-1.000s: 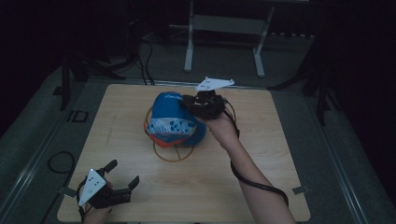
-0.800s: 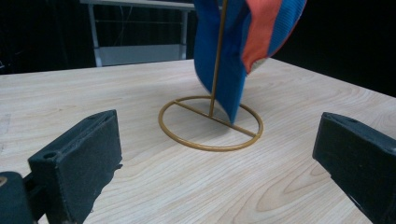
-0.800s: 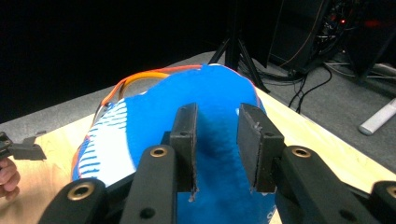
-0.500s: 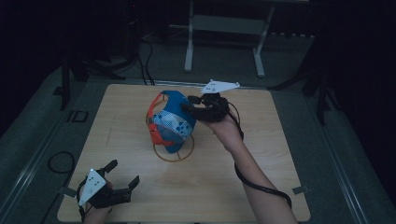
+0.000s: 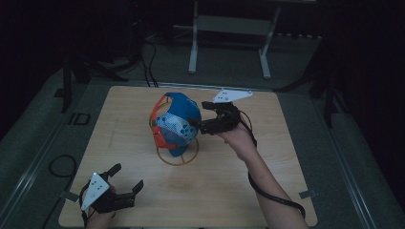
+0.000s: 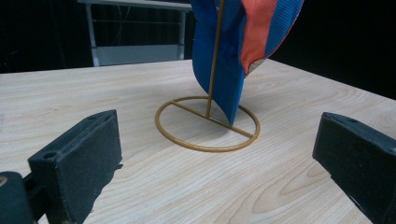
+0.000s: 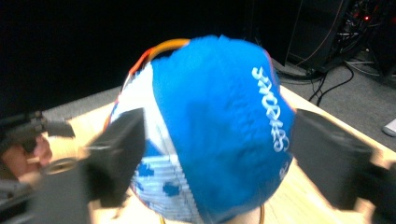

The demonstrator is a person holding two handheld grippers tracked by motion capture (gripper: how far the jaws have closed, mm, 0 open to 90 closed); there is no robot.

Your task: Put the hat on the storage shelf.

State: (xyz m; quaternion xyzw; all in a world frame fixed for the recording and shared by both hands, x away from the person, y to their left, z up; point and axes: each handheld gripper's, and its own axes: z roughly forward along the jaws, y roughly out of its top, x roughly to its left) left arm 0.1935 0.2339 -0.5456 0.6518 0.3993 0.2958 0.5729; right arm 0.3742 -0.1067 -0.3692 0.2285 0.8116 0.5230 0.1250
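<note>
The blue knitted cap with the red brim and white patterned panel (image 5: 175, 125) hangs on the thin brass wire stand with a ring base (image 5: 177, 155), near the middle of the pale wooden table (image 5: 267, 191). It sits just ahead of your right claw (image 5: 198, 125), whose jaws stand spread, one to each side of the cap's crown, with no pad pressing on the fabric as far as the right gripper view shows.

The cap looks draped unevenly, its weight leaning to the side away from your right claw. If you pull back carelessly, a jaw tip could snag the knit and drag the cap off, or tip the light stand over. Back straight out and keep the jaws wide.

Your left claw (image 5: 128, 185) rests at the near left corner of the table, well apart from the stand, jaws spread and empty, too far off to steady the ring if it rocks.

Against a second ago: the right jaws have just been opening, the cap has swung from lying flat over the stand to hanging upright, and your right hand has shifted slightly. The left claw has not moved.
</note>
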